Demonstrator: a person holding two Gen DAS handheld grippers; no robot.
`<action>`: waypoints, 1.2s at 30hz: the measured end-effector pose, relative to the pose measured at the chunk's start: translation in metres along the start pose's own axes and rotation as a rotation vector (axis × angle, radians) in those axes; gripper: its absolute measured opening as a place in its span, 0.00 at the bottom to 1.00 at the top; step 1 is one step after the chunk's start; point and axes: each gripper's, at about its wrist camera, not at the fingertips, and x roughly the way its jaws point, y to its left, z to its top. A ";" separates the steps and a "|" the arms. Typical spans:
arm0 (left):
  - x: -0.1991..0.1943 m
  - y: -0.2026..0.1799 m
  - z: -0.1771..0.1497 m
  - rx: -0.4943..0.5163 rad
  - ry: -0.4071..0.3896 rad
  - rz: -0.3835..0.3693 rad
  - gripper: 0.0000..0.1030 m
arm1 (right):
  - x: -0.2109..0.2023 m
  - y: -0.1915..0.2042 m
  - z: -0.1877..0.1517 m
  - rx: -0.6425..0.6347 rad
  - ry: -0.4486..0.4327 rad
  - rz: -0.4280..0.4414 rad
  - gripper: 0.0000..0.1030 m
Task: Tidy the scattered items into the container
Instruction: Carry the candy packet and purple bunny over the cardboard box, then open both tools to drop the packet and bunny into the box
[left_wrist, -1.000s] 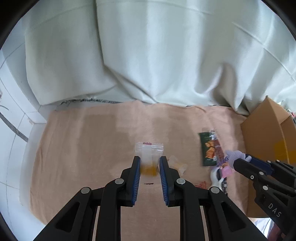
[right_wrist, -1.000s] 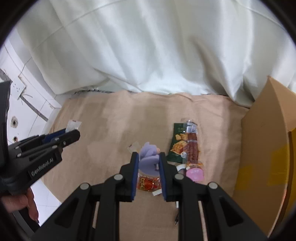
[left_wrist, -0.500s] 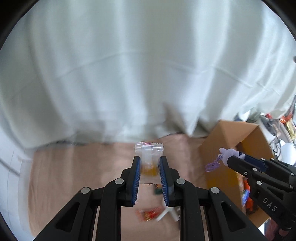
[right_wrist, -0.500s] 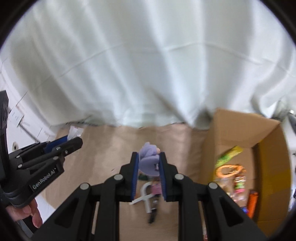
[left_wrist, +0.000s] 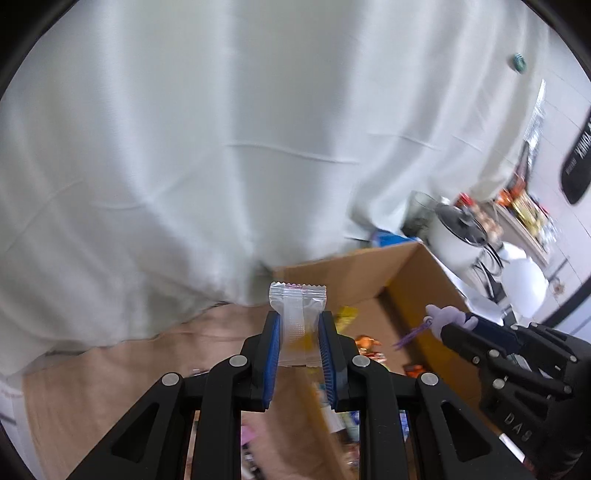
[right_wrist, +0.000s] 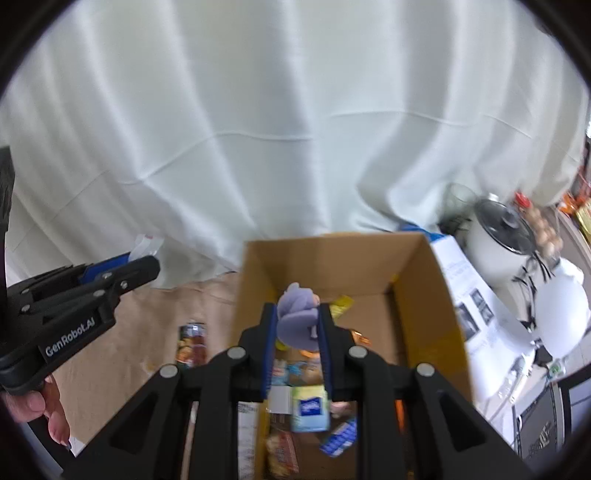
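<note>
My left gripper (left_wrist: 297, 325) is shut on a clear plastic packet (left_wrist: 297, 325) with something orange inside, held in the air at the near left wall of the open cardboard box (left_wrist: 373, 269). My right gripper (right_wrist: 297, 321) is shut on a small purple plush toy (right_wrist: 297, 317) and hangs over the inside of the cardboard box (right_wrist: 332, 258). In the left wrist view the right gripper (left_wrist: 443, 323) shows at the right with the purple toy (left_wrist: 441, 317) at its tip. In the right wrist view the left gripper (right_wrist: 146, 260) shows at the left, held by a hand (right_wrist: 40, 406).
Several snack packs and a tissue pack (right_wrist: 309, 408) lie in the box. A snack packet (right_wrist: 192, 343) lies on the tan cloth (right_wrist: 122, 354) left of it. A white curtain (right_wrist: 277, 129) hangs behind. A rice cooker (right_wrist: 502, 236) and a white jug (right_wrist: 561, 310) stand right of the box.
Both grippers have risen and swung right from the tan cloth to the cardboard box, each keeping its item. The box's inside has come into view under the right gripper.
</note>
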 end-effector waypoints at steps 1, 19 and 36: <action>0.004 -0.009 0.001 0.010 0.009 -0.011 0.21 | 0.001 -0.007 -0.002 0.010 0.004 -0.009 0.24; 0.109 -0.069 -0.039 0.092 0.217 -0.044 0.22 | 0.047 -0.064 -0.068 0.133 0.150 -0.032 0.25; 0.111 -0.057 -0.047 0.061 0.280 -0.088 0.95 | 0.050 -0.066 -0.084 0.112 0.188 -0.108 1.00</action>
